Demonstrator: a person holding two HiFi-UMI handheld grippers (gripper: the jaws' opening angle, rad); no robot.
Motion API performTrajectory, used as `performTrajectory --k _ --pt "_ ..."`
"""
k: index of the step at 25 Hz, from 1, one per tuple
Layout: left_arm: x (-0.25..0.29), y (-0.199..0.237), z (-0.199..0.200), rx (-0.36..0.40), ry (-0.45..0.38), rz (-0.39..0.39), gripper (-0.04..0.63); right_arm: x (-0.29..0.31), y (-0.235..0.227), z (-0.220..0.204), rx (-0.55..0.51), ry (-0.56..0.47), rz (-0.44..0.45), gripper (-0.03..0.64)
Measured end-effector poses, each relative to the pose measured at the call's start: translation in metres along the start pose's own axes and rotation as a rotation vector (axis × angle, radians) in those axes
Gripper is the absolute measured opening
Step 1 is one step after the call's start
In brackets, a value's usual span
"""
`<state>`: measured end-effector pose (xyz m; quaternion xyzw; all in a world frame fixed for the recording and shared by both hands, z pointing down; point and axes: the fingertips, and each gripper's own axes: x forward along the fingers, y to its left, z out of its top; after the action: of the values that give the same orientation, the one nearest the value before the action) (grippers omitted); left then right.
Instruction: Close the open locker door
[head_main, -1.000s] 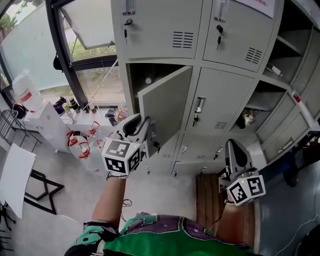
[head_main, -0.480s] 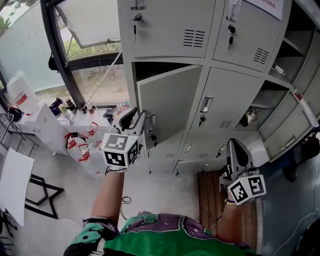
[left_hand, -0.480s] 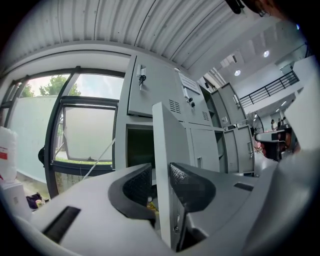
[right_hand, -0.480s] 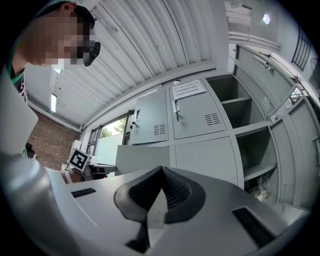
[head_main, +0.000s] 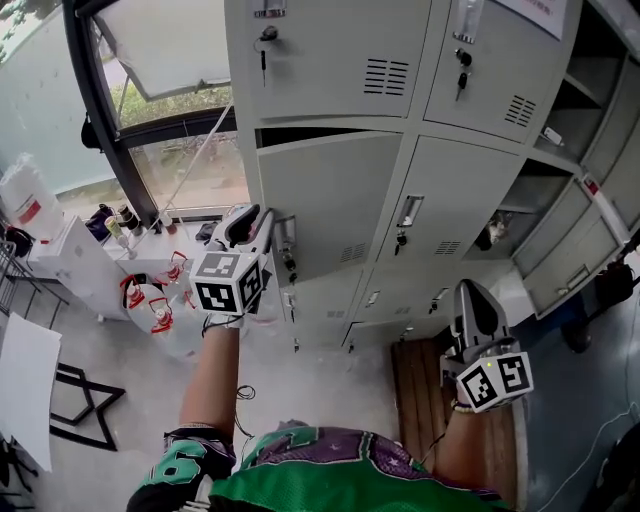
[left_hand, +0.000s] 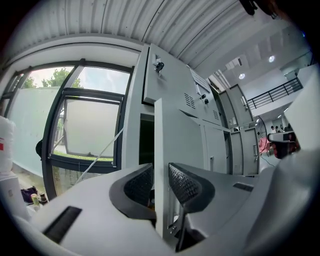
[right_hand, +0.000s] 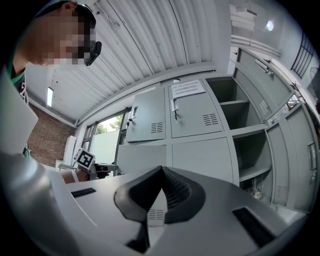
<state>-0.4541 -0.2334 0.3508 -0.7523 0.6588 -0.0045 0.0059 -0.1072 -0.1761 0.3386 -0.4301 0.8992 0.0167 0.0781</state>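
Grey door edge (left_hand: 159, 145) tight between left tongs (left_hand: 160, 174): left gripper view only

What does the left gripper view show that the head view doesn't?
Left gripper view only: the left gripper with its fingers clamped on the edge of the locker door, and the ribbed ceiling. Head view only: the right gripper held low, clear of the lockers, and the jugs below the window. Both: the door not fully shut, and the window.
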Motion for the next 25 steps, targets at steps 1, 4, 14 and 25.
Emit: performTrajectory --k 1,4,14,25 --pt "0.004 0.002 0.000 -0.007 0.001 -0.003 0.117 0.000 -0.001 0.000 0.001 0.000 -0.005 0.006" --pt "0.014 0.006 0.000 -0.008 0.006 -0.003 0.117 0.001 -0.004 0.000 0.000 -0.002 -0.016 0.006" --pt "0.038 0.022 -0.005 -0.004 0.034 0.040 0.112 -0.007 -0.017 0.002 -0.003 -0.011 -0.048 0.007" --pt "0.055 0.035 -0.011 -0.021 0.071 0.084 0.101 -0.008 -0.024 0.003 0.008 -0.013 -0.055 0.006"
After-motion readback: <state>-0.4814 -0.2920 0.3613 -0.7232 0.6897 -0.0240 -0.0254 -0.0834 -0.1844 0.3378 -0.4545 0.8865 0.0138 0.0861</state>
